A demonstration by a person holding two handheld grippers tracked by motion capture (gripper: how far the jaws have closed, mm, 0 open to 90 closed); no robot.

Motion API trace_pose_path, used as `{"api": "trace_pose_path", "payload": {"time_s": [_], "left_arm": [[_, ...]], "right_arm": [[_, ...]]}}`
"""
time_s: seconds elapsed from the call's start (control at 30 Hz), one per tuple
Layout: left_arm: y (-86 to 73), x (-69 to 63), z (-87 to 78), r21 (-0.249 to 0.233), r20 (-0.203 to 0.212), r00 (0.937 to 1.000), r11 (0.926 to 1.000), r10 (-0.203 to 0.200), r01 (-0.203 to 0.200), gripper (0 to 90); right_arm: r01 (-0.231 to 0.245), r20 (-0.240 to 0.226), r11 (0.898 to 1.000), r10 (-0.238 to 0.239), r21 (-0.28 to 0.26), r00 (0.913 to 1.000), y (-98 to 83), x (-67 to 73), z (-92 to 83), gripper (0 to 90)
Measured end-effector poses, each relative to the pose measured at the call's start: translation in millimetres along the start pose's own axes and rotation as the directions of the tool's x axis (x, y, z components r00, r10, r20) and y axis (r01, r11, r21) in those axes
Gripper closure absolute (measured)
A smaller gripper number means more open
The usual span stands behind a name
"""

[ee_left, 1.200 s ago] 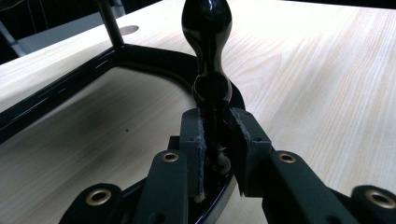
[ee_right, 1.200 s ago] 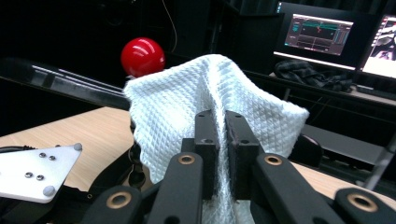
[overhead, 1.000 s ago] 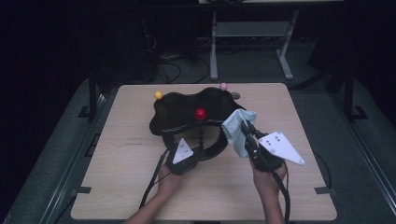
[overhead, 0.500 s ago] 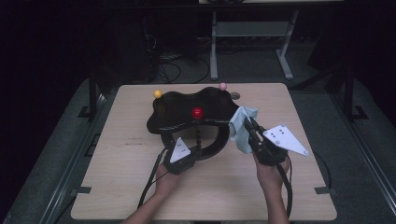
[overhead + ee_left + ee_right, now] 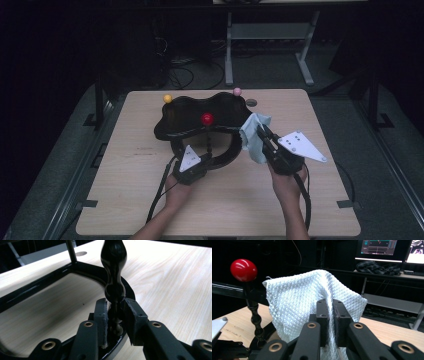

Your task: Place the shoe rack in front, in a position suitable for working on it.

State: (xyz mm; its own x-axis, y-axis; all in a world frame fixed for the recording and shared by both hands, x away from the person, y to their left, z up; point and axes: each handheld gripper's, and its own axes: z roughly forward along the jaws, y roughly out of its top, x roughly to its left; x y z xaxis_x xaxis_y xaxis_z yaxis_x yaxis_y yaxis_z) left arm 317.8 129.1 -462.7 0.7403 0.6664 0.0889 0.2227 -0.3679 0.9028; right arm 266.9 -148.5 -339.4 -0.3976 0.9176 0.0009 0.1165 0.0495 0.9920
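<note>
A black stand with a wavy top tray (image 5: pixel 185 117) and a ring base (image 5: pixel 227 156) sits mid-table. A red ball (image 5: pixel 207 119) (image 5: pixel 243 270) tops its turned black post (image 5: pixel 113 270) (image 5: pixel 256 315). My left gripper (image 5: pixel 206 157) (image 5: pixel 115 303) grips that post low down, near the ring. Its jaws have just been opening slightly, but the post is still between the pads and touching them. The right gripper (image 5: pixel 261 131) (image 5: pixel 330 302) is shut on a white waffle cloth (image 5: pixel 252 139) (image 5: pixel 294 305), which it holds up beside the stand's right edge.
A yellow ball (image 5: pixel 168 98) and a pink ball (image 5: pixel 237 91) stick up at the stand's far side. The wooden table (image 5: pixel 325 210) has a small round hole (image 5: pixel 251 102) behind the stand. Monitors (image 5: pixel 378 247) glow in the dark room beyond.
The right gripper and its cloth have shifted a little along the stand's right edge. The red ball has drifted slightly left. The left hand has stayed put.
</note>
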Motion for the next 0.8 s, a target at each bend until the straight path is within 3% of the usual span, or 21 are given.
{"api": "trace_pose_path", "payload": {"time_s": [0.13,0.27,0.47,0.8], "left_arm": [[1.1,0.9,0.0,-0.002,-0.013,0.9999,1.0000,-0.008,0.008,72.4],[0.0,7.0,-1.7,-0.001,-0.001,0.9994,0.9994,-0.035,0.035,75.2],[-1.3,9.9,-4.1,-0.003,0.011,0.9993,0.9993,-0.036,0.036,75.5],[-6.5,24.6,-11.9,-0.003,-0.016,0.9980,0.9981,-0.061,0.061,75.4]], "right_arm": [[-0.005,-0.003,1.000,0.005,-0.002,1.0000,-0.6,3.9,0.8,84.7],[0.022,-0.044,1.000,-0.022,-0.002,0.9988,-0.2,13.6,-2.0,84.7],[0.016,-0.018,1.000,-0.016,0.006,0.9997,2.1,5.7,2.6,84.7],[0.003,-0.041,1.000,-0.002,0.027,0.9991,1.2,7.3,17.6,84.7]]}}
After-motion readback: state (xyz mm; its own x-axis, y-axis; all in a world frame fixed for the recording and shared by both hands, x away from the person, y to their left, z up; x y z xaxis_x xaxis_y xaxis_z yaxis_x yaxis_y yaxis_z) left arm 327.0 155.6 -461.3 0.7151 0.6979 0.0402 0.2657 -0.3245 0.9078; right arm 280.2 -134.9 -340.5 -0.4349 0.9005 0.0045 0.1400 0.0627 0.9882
